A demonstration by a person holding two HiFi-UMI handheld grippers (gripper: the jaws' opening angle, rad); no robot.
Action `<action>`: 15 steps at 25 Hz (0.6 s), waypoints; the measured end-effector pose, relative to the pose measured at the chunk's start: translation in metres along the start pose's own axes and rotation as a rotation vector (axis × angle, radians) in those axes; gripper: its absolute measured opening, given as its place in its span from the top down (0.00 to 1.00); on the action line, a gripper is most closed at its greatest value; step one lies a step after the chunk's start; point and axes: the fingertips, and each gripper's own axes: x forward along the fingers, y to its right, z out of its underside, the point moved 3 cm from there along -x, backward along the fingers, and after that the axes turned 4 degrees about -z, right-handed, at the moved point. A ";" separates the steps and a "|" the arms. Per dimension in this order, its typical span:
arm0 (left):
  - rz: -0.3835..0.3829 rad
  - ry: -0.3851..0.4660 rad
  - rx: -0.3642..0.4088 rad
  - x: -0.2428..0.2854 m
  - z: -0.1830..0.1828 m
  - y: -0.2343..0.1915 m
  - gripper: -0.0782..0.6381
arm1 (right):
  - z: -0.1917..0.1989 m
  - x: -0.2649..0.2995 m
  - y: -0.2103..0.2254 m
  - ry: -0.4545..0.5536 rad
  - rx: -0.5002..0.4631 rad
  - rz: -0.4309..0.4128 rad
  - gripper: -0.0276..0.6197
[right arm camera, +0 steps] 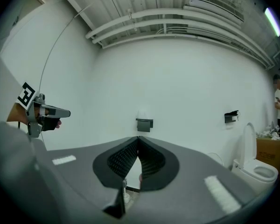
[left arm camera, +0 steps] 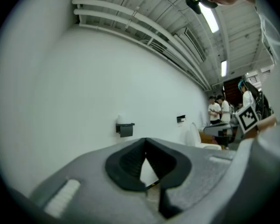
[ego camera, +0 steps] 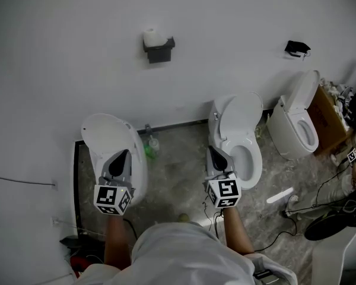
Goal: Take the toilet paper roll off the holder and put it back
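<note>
The roll [ego camera: 152, 38] sits on top of the holder [ego camera: 160, 50], towards the wall's [ego camera: 59, 52] upper edge. The left gripper [ego camera: 122, 157] and right gripper [ego camera: 213, 153] are clenched on nothing. Both stand well apart from the roll and point at it, likely readying the approach.

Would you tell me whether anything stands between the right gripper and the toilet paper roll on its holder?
Nothing visible does. From the right gripper, jaws together, open air runs to the white toilet paper roll on the dark grey holder; the white toilet sits lower, beneath that line.
</note>
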 end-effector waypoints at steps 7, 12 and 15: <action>-0.021 -0.012 -0.016 0.034 0.004 -0.005 0.89 | 0.000 0.034 0.021 -0.008 -0.001 -0.026 0.96; -0.030 -0.025 -0.021 0.051 0.009 -0.012 0.89 | 0.004 0.050 0.029 -0.012 0.001 -0.033 0.96; -0.019 -0.024 -0.019 0.066 0.011 -0.018 0.89 | 0.009 0.062 0.037 -0.017 0.018 -0.020 0.96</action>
